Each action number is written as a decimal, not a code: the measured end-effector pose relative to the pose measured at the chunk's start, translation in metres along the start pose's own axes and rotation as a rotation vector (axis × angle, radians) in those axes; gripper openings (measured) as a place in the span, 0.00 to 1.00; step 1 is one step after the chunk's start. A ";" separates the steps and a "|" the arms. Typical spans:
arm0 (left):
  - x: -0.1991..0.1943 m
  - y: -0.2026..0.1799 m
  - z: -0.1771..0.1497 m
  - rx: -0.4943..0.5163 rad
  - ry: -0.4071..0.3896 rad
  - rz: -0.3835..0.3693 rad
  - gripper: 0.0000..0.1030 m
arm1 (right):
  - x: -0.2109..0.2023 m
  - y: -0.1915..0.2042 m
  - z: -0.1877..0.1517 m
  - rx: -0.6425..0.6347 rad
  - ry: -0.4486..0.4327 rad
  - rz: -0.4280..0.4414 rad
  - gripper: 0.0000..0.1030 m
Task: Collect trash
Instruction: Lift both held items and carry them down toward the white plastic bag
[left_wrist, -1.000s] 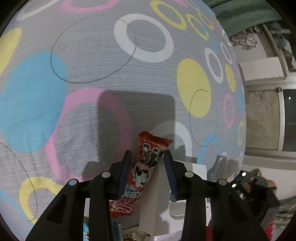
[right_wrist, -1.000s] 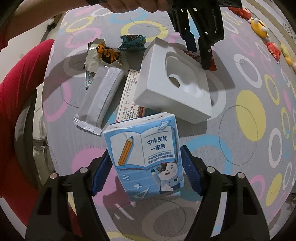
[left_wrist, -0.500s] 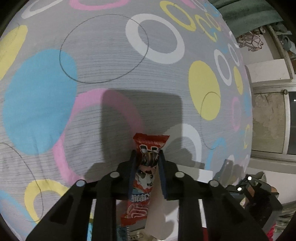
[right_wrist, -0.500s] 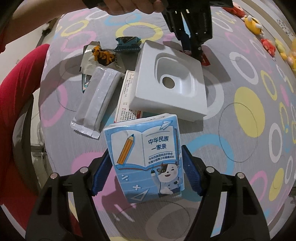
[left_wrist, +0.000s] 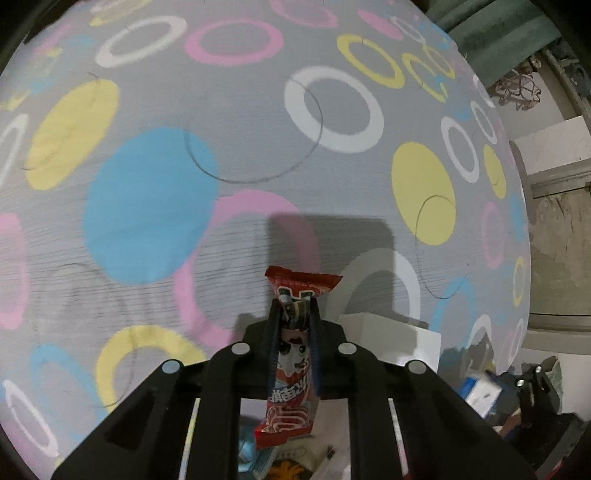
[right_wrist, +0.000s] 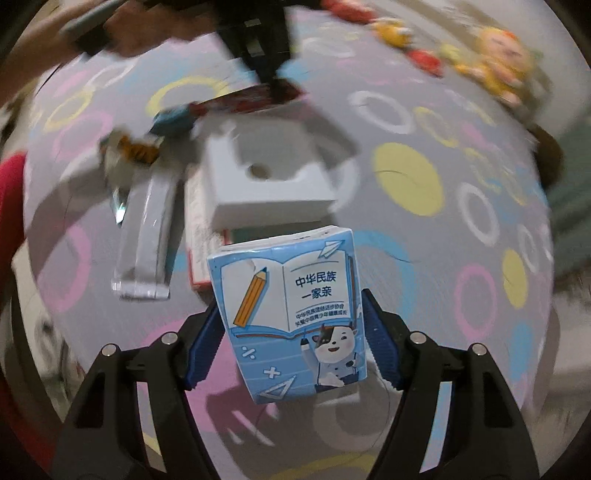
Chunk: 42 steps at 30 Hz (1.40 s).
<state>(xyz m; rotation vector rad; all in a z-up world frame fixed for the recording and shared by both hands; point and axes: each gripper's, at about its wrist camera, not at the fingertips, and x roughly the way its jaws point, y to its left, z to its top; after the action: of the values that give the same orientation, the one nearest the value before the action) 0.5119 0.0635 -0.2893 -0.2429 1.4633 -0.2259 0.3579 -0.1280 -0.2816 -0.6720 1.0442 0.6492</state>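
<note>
Red printed snack wrapper: its middle is covered by the narrow blue finger pads of the left gripper; only top and bottom ends show.
White moulded cardboard tray: mostly hidden behind the left gripper's black frame.
Litter at the bottom edge, left wrist view: cut off, too dark to identify.
Left gripper in the right wrist view: motion-blurred, its jaws unreadable.
Small toy figures, orange, yellow and red: smeared, shapes unclear.
Orange-and-black crumpled wrapper: blurred, print illegible.
Flat red-edged white packet: largely under the tray and the blue-and-white milk carton.
</note>
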 end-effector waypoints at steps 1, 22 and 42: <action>-0.007 -0.001 -0.003 0.002 -0.012 0.018 0.14 | -0.006 -0.002 0.000 0.040 -0.009 -0.008 0.67; -0.163 -0.049 -0.191 0.153 -0.244 0.109 0.14 | -0.175 0.047 -0.002 0.411 -0.223 -0.253 0.67; -0.117 -0.054 -0.365 0.112 -0.214 0.049 0.14 | -0.180 0.171 -0.084 0.528 -0.194 -0.241 0.67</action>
<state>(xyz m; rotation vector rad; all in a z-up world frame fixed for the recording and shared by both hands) 0.1375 0.0373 -0.1956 -0.1355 1.2387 -0.2341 0.1178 -0.1127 -0.1769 -0.2593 0.8844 0.2051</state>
